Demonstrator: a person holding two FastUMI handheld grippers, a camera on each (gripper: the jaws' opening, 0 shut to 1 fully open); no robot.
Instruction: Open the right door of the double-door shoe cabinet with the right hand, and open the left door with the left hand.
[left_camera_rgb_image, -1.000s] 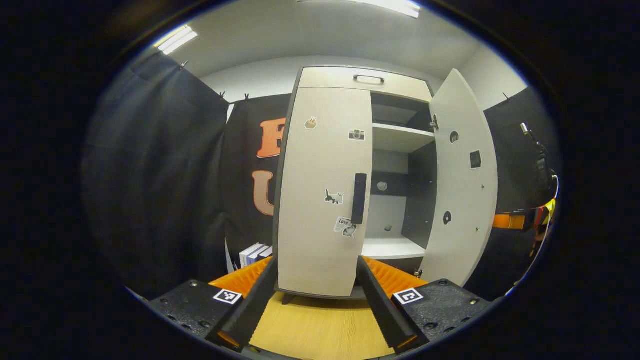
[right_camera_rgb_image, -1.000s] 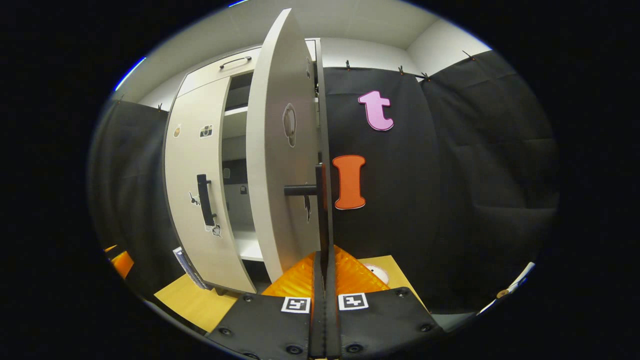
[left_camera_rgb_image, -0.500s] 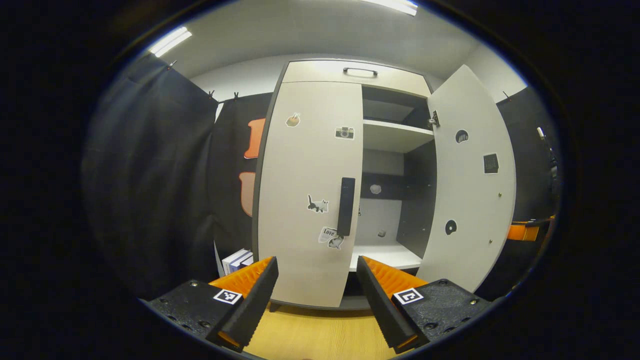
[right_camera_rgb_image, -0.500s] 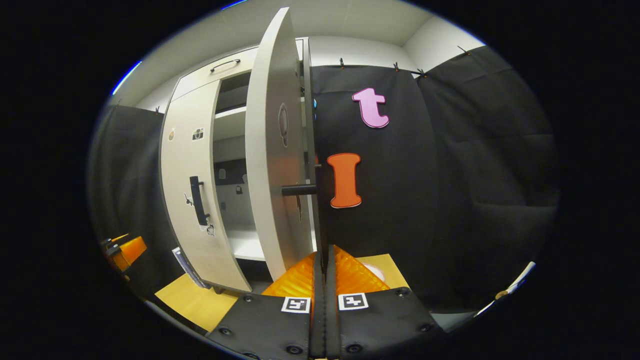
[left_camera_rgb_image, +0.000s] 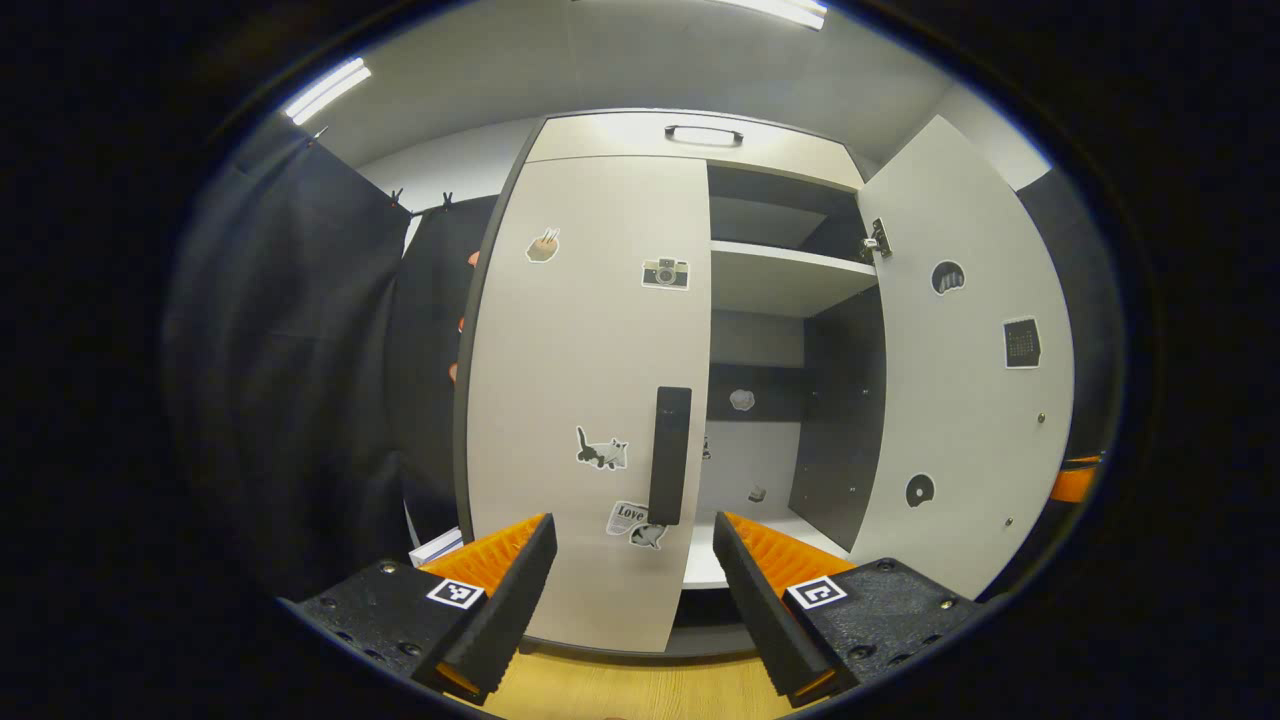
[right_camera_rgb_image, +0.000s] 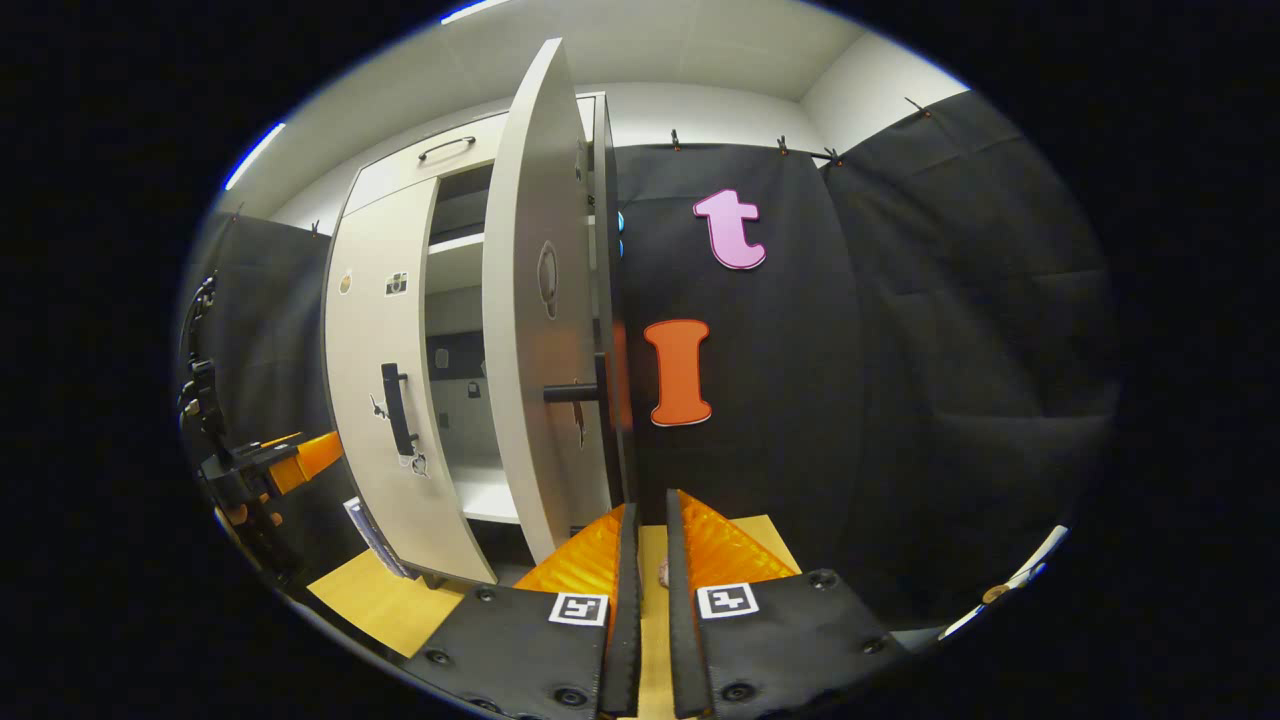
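Jaws of the left gripper (left_camera_rgb_image: 630, 600) are gaping wide, lining up below the left door's handle (left_camera_rgb_image: 669, 455); right gripper (right_camera_rgb_image: 645, 590) is hanging slightly parted below the open right door (right_camera_rgb_image: 540, 310), holding nothing. Left door (left_camera_rgb_image: 585, 400) remaining.

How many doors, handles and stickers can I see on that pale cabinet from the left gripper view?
Doors: 2, shut left door, open right door
Black handles: 2, bar, top loop
Left-door stickers: 4, including cat, camera
Total: 8
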